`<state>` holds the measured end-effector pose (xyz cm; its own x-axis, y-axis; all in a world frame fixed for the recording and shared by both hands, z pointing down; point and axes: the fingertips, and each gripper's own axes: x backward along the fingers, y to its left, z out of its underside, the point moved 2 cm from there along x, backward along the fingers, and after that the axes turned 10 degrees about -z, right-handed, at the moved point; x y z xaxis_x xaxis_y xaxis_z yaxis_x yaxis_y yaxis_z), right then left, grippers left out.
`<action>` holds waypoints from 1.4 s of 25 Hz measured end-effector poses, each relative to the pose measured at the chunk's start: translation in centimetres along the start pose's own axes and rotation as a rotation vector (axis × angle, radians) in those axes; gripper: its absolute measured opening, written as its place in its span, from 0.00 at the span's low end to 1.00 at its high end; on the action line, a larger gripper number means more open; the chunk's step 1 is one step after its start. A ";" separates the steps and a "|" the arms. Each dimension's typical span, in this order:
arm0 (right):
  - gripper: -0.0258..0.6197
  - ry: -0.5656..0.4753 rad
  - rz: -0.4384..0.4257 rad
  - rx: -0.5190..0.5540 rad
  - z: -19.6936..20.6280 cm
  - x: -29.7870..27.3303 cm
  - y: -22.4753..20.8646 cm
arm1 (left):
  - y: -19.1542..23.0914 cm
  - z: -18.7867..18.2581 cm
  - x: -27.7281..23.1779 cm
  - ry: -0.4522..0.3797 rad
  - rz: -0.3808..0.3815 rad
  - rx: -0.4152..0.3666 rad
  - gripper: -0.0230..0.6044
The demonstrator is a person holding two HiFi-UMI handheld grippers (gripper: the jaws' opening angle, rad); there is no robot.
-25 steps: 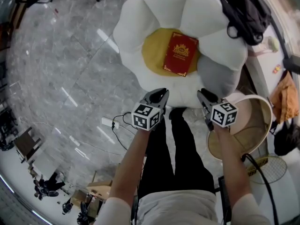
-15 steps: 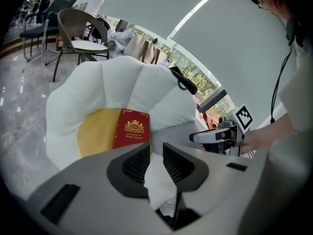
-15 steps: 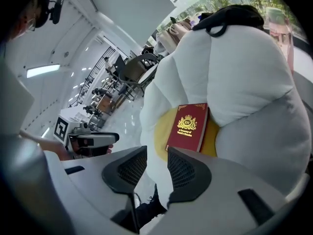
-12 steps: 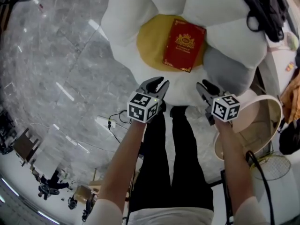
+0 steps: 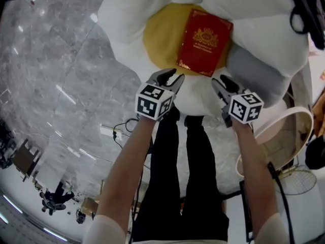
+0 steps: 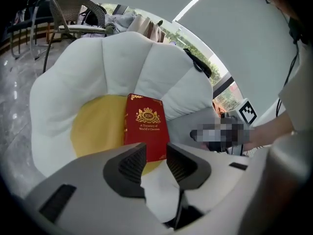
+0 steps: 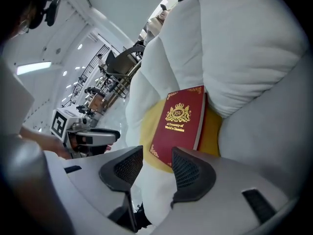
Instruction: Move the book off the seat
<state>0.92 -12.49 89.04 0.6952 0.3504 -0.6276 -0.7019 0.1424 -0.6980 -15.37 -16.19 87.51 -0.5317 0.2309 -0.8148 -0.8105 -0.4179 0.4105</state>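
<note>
Left gripper (image 5: 171, 79), right gripper (image 5: 219, 83) jaws just opening, empty; book (image 5: 204, 42) untouched

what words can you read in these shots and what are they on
"RW": in the gold crest on the red hardcover book, which lies on the white flower-shaped seat.
"A Treasury of World's Classics": gold print just under that crest.
No other text is readable.
</note>
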 end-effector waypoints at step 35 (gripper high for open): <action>0.54 0.035 0.154 -0.062 3.1 -10.0 -9.4 | 4.2 4.0 -15.3 0.180 0.023 -0.047 0.58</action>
<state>0.13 -14.46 102.92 0.5861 0.3307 -0.7397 -0.7902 0.0314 -0.6121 -11.68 -17.95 103.32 -0.4937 0.0620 -0.8674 -0.7842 -0.4628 0.4133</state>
